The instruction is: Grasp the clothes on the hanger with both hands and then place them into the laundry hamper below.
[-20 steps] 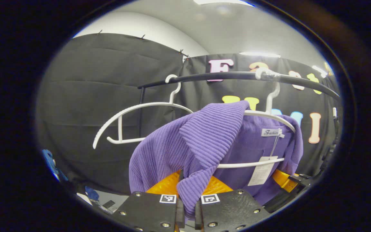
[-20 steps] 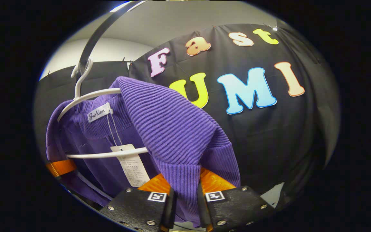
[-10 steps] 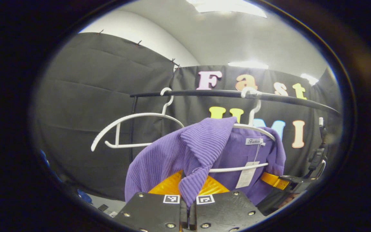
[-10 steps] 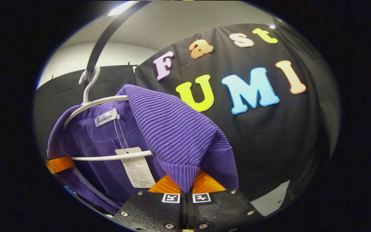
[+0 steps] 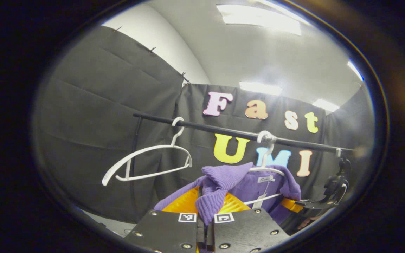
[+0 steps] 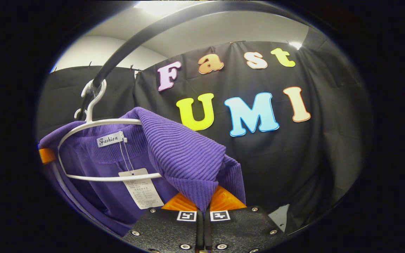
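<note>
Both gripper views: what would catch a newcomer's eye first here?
The purple sweater stands out, draped on a white hanger that hooks over the dark rail. Each claw is shut on a fold of it: the left claw low in the left gripper view, the right claw low in the right gripper view. An empty hanger hangs further along the rail.

Left gripper view: the sweater (image 5: 223, 182) fold enters the left claw (image 5: 205, 225) and its end is hidden between the fingers. The right claw (image 5: 295, 203) lies beyond the sweater, partly covered by it; its jaw state cannot be determined. The neck label (image 5: 265, 179) is too small to make out.

Right gripper view: the sweater's lower part is cut off at the picture edge, left of the claw. The hang tag (image 6: 141, 188) print is too small to make out.
</note>
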### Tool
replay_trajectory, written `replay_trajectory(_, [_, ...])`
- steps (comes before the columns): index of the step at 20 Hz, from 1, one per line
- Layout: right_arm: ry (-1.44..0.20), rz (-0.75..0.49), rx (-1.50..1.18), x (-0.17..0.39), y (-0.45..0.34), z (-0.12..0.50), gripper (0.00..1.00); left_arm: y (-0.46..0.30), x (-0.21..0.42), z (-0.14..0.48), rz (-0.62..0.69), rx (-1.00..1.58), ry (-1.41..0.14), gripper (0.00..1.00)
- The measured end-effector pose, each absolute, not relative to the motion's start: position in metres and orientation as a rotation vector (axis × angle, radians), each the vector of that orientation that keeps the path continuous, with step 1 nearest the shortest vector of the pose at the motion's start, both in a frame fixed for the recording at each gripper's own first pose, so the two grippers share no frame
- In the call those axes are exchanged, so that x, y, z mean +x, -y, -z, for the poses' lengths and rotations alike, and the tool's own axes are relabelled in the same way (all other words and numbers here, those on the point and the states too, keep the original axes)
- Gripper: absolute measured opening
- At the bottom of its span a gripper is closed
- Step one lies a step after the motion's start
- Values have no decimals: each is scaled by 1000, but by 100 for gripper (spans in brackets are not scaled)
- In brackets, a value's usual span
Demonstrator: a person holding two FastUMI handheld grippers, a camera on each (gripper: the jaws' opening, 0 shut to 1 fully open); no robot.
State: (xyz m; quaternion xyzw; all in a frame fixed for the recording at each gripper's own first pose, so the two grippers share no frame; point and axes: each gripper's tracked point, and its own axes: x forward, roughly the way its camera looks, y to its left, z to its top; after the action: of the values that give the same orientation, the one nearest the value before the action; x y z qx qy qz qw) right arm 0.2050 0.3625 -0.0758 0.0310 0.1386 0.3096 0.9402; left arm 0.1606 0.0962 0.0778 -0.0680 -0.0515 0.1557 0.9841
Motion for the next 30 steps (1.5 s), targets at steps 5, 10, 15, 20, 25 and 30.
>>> replay_trajectory(5, [-236, -574, 47, 188, -352, 50, 0, -107, 141, -102, -256, -170, 133, 3])
replay_trajectory(10, [-219, -539, 64, 167, -356, 36, 0, -130, 125, -123, -211, -208, 163, 3])
replay_trajectory(15, [-201, -521, 67, 149, -372, 27, 0, -167, 137, -128, -182, -234, 155, 3])
replay_trajectory(20, [-181, -502, 70, 137, -386, 17, 0, -202, 132, -129, -159, -257, 154, 3])
replay_trajectory(25, [-161, -494, 57, 130, -400, 10, 0, -242, 128, -113, -174, -286, 132, 3])
replay_trajectory(30, [-139, -491, 31, 129, -403, 4, 0, -261, 133, -78, -179, -342, 98, 3])
